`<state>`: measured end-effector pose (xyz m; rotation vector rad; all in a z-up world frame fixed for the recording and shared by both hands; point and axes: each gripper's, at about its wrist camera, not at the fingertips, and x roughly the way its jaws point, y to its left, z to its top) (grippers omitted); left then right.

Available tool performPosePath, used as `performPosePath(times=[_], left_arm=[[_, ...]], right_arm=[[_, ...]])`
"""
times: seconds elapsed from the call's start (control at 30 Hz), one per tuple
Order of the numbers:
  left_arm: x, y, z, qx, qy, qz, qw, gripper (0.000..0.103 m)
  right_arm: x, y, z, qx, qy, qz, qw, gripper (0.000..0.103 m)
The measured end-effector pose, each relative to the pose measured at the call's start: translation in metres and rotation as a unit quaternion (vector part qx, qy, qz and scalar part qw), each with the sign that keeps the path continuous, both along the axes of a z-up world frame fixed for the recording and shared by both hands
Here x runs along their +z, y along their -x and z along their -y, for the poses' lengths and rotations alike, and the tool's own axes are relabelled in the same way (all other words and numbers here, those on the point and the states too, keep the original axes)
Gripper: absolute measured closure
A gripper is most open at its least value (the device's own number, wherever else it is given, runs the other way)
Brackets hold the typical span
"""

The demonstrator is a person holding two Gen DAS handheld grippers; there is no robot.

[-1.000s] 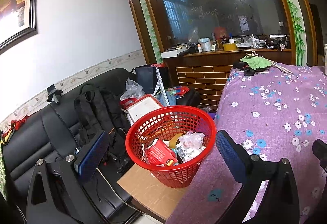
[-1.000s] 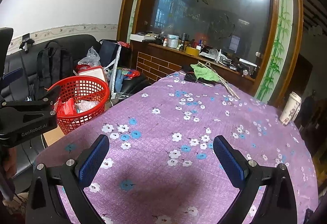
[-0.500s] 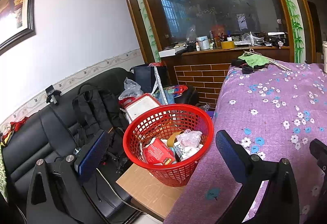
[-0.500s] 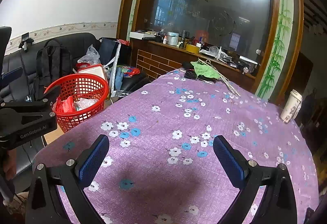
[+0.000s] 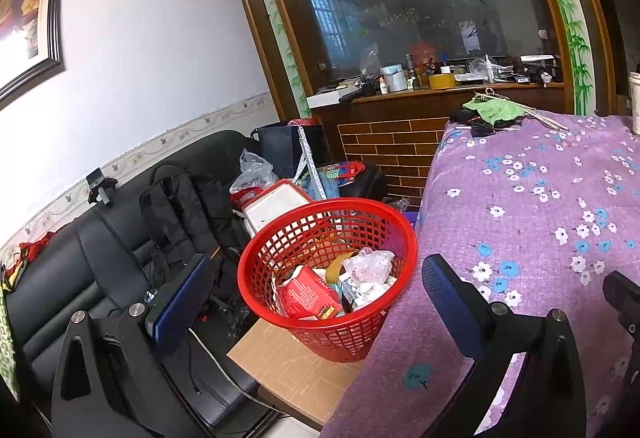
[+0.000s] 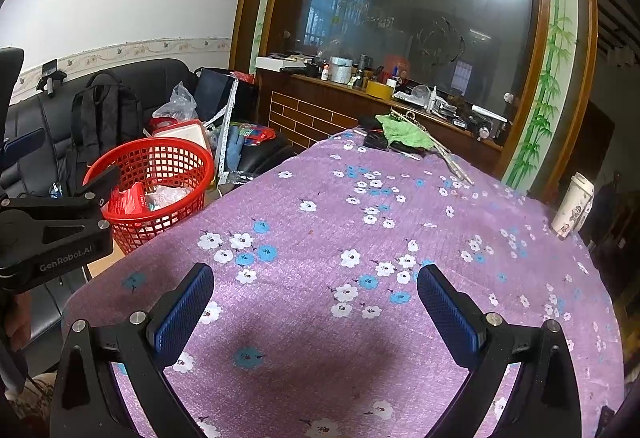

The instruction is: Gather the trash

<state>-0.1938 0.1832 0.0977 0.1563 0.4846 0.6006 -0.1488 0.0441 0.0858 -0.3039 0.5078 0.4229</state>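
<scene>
A red mesh basket (image 5: 276, 250) stands on a cardboard sheet (image 5: 288, 366) beside the table's left edge. It holds a red carton (image 5: 306, 296), a crumpled plastic bag (image 5: 370, 264) and other scraps. My left gripper (image 5: 316, 288) hangs open just in front of the basket, nothing between its blue pads. The right gripper (image 6: 314, 302) is open over the purple flowered tablecloth (image 6: 360, 230), empty too. The basket (image 6: 188, 158) also shows at the left of the right wrist view, behind the left gripper's black body (image 6: 56, 226).
A black sofa (image 5: 68, 278) with a backpack (image 5: 180, 206), bags and a white box (image 5: 276, 204) lies left of the basket. At the table's far end are a green cloth (image 6: 402, 132) and sticks; a paper cup (image 6: 572, 206) stands at the right edge. A cluttered wooden counter (image 6: 380, 94) is behind.
Both views have drawn back and dipped slightly; the basket sits a little lower and nearer the left gripper. Both grippers stay open and empty.
</scene>
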Motion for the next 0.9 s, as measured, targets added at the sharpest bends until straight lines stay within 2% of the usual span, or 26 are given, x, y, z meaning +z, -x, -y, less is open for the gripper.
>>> performPosePath(times=[0.9], left_arm=[[-0.0015, -0.0009, 0.0004, -0.002, 0.005, -0.004, 1.0000, 0.000]], right_arm=[[-0.0050, -0.0024, 0.0009, -0.002, 0.002, -0.008, 1.000, 0.000]])
